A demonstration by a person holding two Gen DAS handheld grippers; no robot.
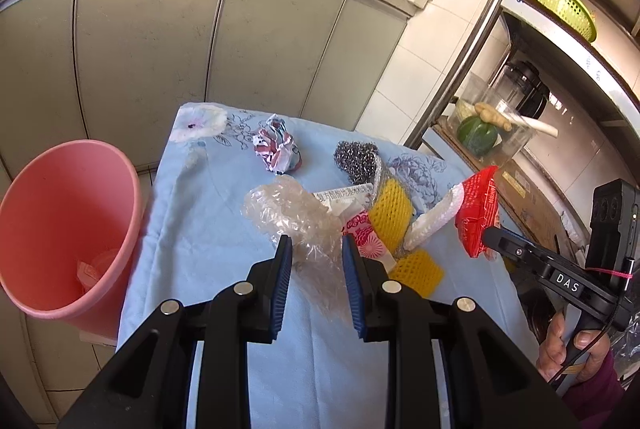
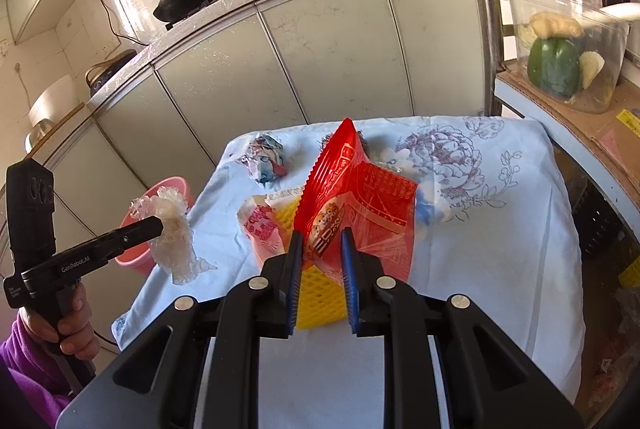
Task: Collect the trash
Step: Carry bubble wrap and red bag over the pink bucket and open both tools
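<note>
A table under a light blue floral cloth (image 1: 208, 229) carries a heap of trash. My left gripper (image 1: 316, 241) is shut on a piece of clear bubble plastic (image 1: 296, 217). The right wrist view shows that plastic (image 2: 176, 241) hanging from the left gripper (image 2: 158, 223), off the cloth. My right gripper (image 2: 320, 235) is shut on a red snack wrapper (image 2: 352, 197) that stands up above the heap. On the cloth lie a yellow foam net (image 1: 390, 213), a pink patterned wrapper (image 1: 366, 233), a white foam strip (image 1: 434, 217), a steel scourer (image 1: 354, 157) and a crumpled paper ball (image 1: 276, 149).
A pink bin (image 1: 68, 229) stands on the floor left of the table, with something pale inside. Grey cabinets (image 1: 160, 49) run behind. A metal rack (image 1: 480, 29) at the right holds a clear tub with a green pepper (image 1: 478, 135) and a green basket (image 1: 560, 7).
</note>
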